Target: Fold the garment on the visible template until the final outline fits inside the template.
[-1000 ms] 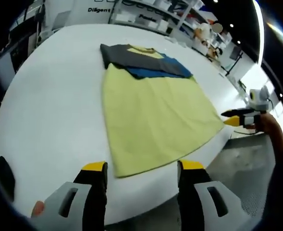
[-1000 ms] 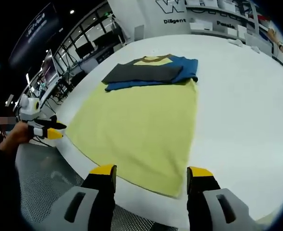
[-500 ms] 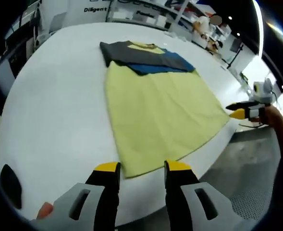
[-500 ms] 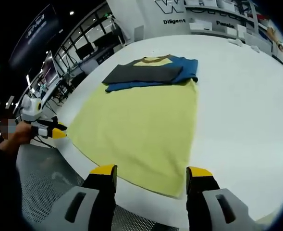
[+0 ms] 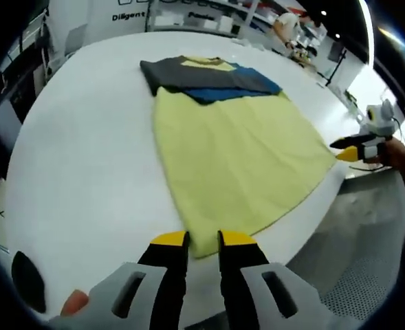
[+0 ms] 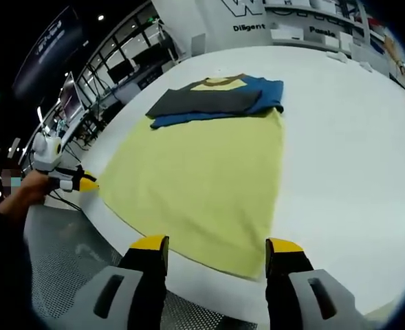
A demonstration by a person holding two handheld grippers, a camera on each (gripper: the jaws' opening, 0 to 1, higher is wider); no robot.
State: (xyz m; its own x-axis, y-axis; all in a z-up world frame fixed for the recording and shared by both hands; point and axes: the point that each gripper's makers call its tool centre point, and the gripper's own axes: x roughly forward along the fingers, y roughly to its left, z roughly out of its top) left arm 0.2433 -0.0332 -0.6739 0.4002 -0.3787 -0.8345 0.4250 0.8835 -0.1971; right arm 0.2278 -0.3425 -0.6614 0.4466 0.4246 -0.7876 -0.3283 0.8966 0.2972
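A garment (image 5: 236, 151) lies flat on the white table (image 5: 85, 158): a yellow body with grey and blue sleeves (image 5: 202, 77) folded across its far end. My left gripper (image 5: 203, 242) sits at the near hem corner. Its jaws are drawn close with a narrow gap, and the yellow corner lies between the tips. In the right gripper view the same garment (image 6: 202, 165) spreads ahead. My right gripper (image 6: 216, 246) stands wide open just short of the hem (image 6: 216, 265), holding nothing. The left gripper (image 6: 75, 182) also shows at the table's left edge, and the right gripper (image 5: 353, 148) at the right edge.
The table edge (image 6: 119, 237) runs just under both grippers, with grey floor (image 6: 58, 261) below. A hand (image 6: 27, 189) holds the left gripper. Shelves (image 6: 312, 31) and a wall with lettering stand beyond the table's far side.
The left gripper's jaws have narrowed from wide apart to a small gap around the hem corner, and its view has come closer. The right gripper has stayed wide open.
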